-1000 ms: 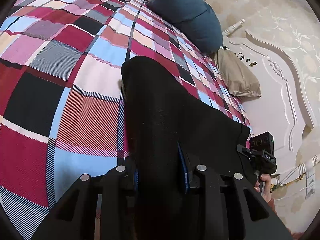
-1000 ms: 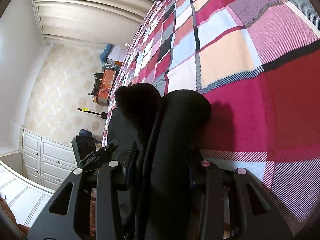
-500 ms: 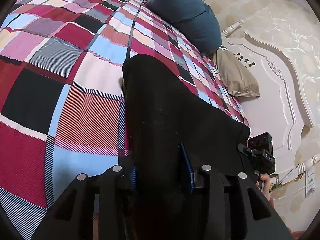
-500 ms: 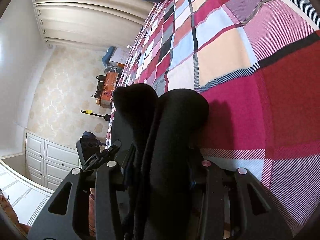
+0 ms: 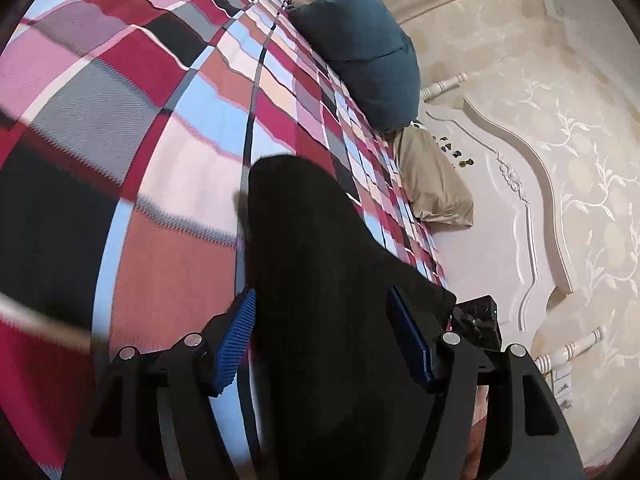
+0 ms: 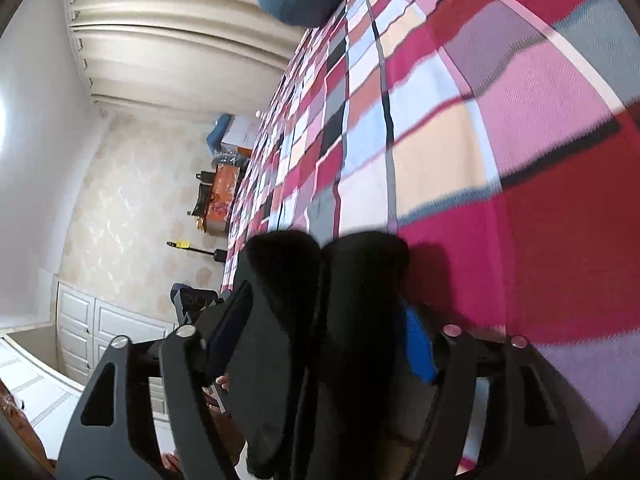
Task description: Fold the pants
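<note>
Black pants (image 5: 304, 240) lie folded on the plaid bedspread (image 5: 160, 140). My left gripper (image 5: 322, 340) straddles their near end. Its jaws are opening, and the blue pads (image 5: 234, 344) stand clear of the cloth on both sides. In the right wrist view the pants (image 6: 320, 300) show as a thick doubled bundle between the fingers of my right gripper (image 6: 324, 340). Its jaws are opening too, and a blue pad (image 6: 418, 348) is bared beside the cloth. Each gripper also shows at the edge of the other's view, the right gripper (image 5: 478, 320) and the left gripper (image 6: 192, 304).
A dark blue pillow (image 5: 368, 56) and a beige pillow (image 5: 432, 184) lie against the white carved headboard (image 5: 520, 200). Past the bed's far side are cream curtains (image 6: 160, 40), white cabinets (image 6: 92, 320) and an orange box (image 6: 220, 196) on the floor.
Both grippers were closed on the black pants and have now spread their jaws off the cloth. The left gripper has shifted and turned a little; the right has stayed put.
</note>
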Motion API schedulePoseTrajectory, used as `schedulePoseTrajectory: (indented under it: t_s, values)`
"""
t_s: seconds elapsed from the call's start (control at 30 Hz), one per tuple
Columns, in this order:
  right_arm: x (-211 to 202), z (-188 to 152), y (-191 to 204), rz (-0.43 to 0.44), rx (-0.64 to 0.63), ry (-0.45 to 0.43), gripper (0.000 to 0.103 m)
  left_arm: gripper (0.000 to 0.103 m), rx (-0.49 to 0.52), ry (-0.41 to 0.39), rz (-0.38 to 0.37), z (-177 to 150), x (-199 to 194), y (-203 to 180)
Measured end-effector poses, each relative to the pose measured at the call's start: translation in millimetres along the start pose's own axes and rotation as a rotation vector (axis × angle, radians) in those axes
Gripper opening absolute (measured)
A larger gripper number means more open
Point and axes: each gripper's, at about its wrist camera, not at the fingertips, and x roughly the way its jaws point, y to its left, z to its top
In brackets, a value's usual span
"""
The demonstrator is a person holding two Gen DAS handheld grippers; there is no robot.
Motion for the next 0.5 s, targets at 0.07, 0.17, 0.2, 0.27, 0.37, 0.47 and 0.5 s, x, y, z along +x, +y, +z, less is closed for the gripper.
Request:
schedulePoseTrajectory:
  t_s: [0.07,0.17,0.2,0.27,0.37,0.47,0.5]
  values:
    - [6,7,1,-0.005,-0.002,0.009,0.079,0.066,0.007,0.008,0.009,9,8,-1]
    - [9,15,8,-0.066,-0.036,0.017,0.079,0.066,0.009,0.011,0.016,16,13,1]
    - [7,16,10,-0.093,-0.045,0.009,0.079,0.066,0.001,0.014,0.016,18,14,2]
    - [-8,15,14,-0.113,-0.063,-0.045,0.080,0.066,-0.004,0.017,0.008,19,13,4]
    - [-24,20,8,-0.119,-0.050,-0.098,0.083,0.066,0.002,0.018,-0.011,19,14,7]
    - [-16,30,-6,-0.109,-0.006,-0.064,0.084,0.066,-0.001,0.020,-0.008,21,15,8]
    - [-9,31,-6,-0.084,-0.012,-0.037,0.084,0.066,-0.005,0.023,-0.003,23,17,7]
